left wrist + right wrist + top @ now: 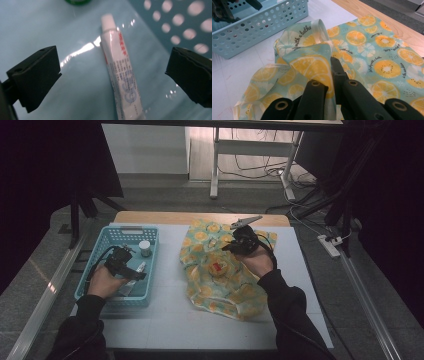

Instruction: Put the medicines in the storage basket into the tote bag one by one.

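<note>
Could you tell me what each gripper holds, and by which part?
The right gripper pinches a raised fold of the bag. The left gripper holds nothing, open over the tube.

Black long sleeves (pixel 287 307) down to both wrists. Matte black grippers, left gripper (pixel 131 265) and right gripper (pixel 239 240), trailing black cables. Blocky jaw pads, round screw holes along the linkages.
</note>
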A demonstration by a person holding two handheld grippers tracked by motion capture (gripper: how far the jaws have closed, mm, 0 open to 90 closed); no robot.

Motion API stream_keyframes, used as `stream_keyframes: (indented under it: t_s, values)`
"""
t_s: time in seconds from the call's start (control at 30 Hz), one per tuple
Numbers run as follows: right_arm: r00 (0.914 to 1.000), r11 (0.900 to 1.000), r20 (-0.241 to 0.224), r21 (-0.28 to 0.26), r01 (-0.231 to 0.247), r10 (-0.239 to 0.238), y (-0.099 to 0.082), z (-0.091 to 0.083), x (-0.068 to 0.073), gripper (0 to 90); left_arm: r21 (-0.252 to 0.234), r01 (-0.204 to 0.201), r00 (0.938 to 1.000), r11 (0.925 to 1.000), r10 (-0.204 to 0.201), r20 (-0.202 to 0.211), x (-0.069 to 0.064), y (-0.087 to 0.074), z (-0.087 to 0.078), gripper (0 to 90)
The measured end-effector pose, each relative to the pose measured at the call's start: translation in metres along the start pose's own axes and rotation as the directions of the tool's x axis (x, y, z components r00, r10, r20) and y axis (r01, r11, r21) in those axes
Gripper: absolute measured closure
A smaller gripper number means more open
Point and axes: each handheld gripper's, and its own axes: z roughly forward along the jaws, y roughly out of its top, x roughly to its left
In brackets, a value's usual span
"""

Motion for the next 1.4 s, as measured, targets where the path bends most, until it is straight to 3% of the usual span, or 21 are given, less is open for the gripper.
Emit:
stream_keyframes:
  t_s: [0.13, 0.2, 0.27, 0.4, 0.5, 0.73, 0.9, 1.03, 1.17, 1.4]
  values:
    - [1.0, 1.0, -0.002, 0.0, 0.0, 0.0, 0.0, 0.0, 0.0, 89.7, 0.057, -0.013, 0.9997, 0.9983, 0.014, -0.022, -0.002, 0.0, 0.007, 0.0]
    - [1.0, 1.0, -0.002, 0.0, 0.0, 0.0, 0.0, 0.0, 0.0, 89.7, 0.093, -0.021, 0.9983, 0.9955, 0.026, -0.052, -0.004, 0.001, 0.01, 1.0]
    - [1.0, 1.0, -0.002, 0.0, 0.0, 0.0, 0.0, 0.0, 0.0, 89.7, 0.1, -0.022, 0.9991, 0.9947, 0.025, -0.034, -0.004, 0.001, 0.011, 3.0]
    - [1.0, 1.0, -0.002, -0.001, 0.001, -0.001, 0.0, 0.0, 0.0, 89.7, 0.075, -0.033, 0.9994, 0.9966, 0.034, -0.013, -0.005, 0.001, 0.007, 18.6]
    - [1.0, 1.0, -0.002, 0.0, 0.0, 0.0, -0.001, 0.0, 0.0, 89.7, 0.055, -0.019, 0.9998, 0.9983, 0.02, -0.009, -0.004, 0.0, 0.003, 40.2]
    - [1.0, 1.0, -0.003, 0.003, 0.004, -0.004, 0.001, 0.001, 0.001, 89.7, 0.091, 0.014, 0.9999, 0.9957, -0.014, -0.005, -0.002, 0.006, 0.002, 66.1]
    - [1.0, 1.0, -0.001, 0.004, 0.004, -0.004, 0.001, 0.0, 0.002, 89.7, 0.135, 0.037, 0.9993, 0.9902, -0.035, -0.013, -0.003, 0.012, 0.002, 69.2]
    - [1.0, 1.0, 0.0, 0.0, 0.002, -0.002, 0.0, -0.001, 0.0, 89.7, 0.139, 0.066, 0.9977, 0.988, -0.063, -0.026, -0.005, 0.014, 0.001, 70.2]
    - [1.0, 1.0, 0.002, 0.0, 0.002, -0.002, 0.0, -0.001, -0.001, 89.7, 0.1, 0.117, 0.9927, 0.9881, -0.119, 0.018, 0.002, 0.011, -0.002, 71.8]
    - [1.0, 1.0, 0.002, 0.0, 0.0, 0.0, 0.001, 0.0, 0.0, 89.7, 0.037, 0.125, 0.9897, 0.9914, -0.128, 0.065, 0.006, 0.009, -0.012, 71.9]
